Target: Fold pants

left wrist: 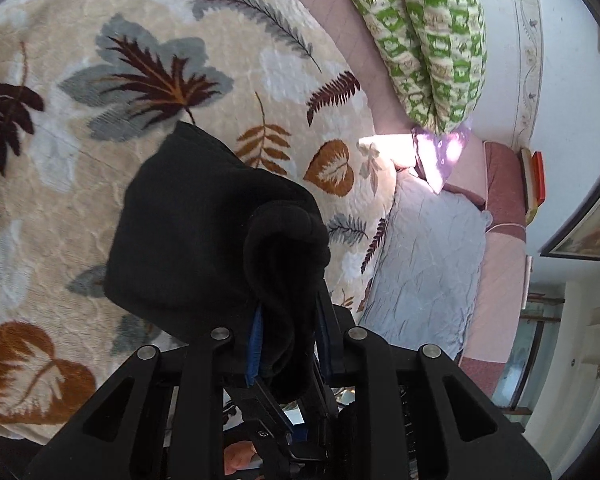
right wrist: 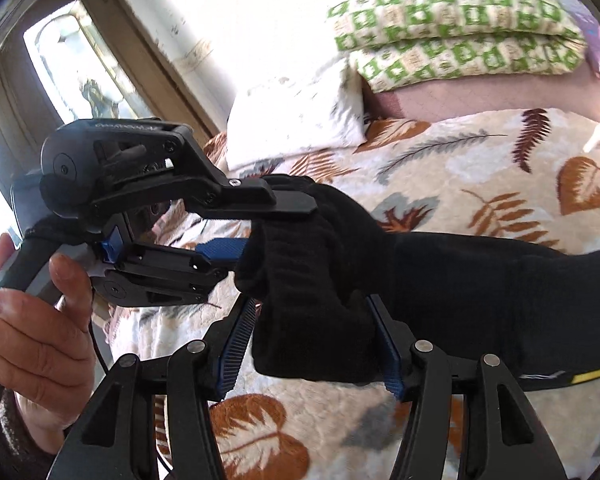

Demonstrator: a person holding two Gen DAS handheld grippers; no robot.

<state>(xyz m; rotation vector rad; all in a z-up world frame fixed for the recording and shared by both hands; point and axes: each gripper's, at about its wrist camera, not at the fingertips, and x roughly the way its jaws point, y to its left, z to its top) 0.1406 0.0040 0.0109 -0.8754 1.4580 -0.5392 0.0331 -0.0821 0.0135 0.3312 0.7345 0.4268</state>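
Your left gripper (left wrist: 286, 308) points down toward the bed, its jaws closed on a thick bunched fold of the black pants (left wrist: 204, 232). From the right wrist view you can see that same left gripper (right wrist: 260, 220) coming in level from the left side, held in your left hand (right wrist: 36, 320), with its fingers clamped on the top of the fabric bundle. Your right gripper (right wrist: 312, 344) reaches in from below, and its jaws grip the pants (right wrist: 440, 288) on both sides of a hanging lobe of cloth, just under where the left one holds.

The pants are lifted off the blanket (left wrist: 80, 100), gathered into a lumpy wad between the two grippers. In the right wrist view the rest of the garment stretches out to the right as a broad dark band, ending in a straight edge; a thin yellow stripe (right wrist: 592, 376) shows near its lower right edge. In the left wrist view the pants hang as a rounded dark mass over the leaf-patterned blanket. A green-and-cream pillow (right wrist: 452, 28) lies at the head of the bed.
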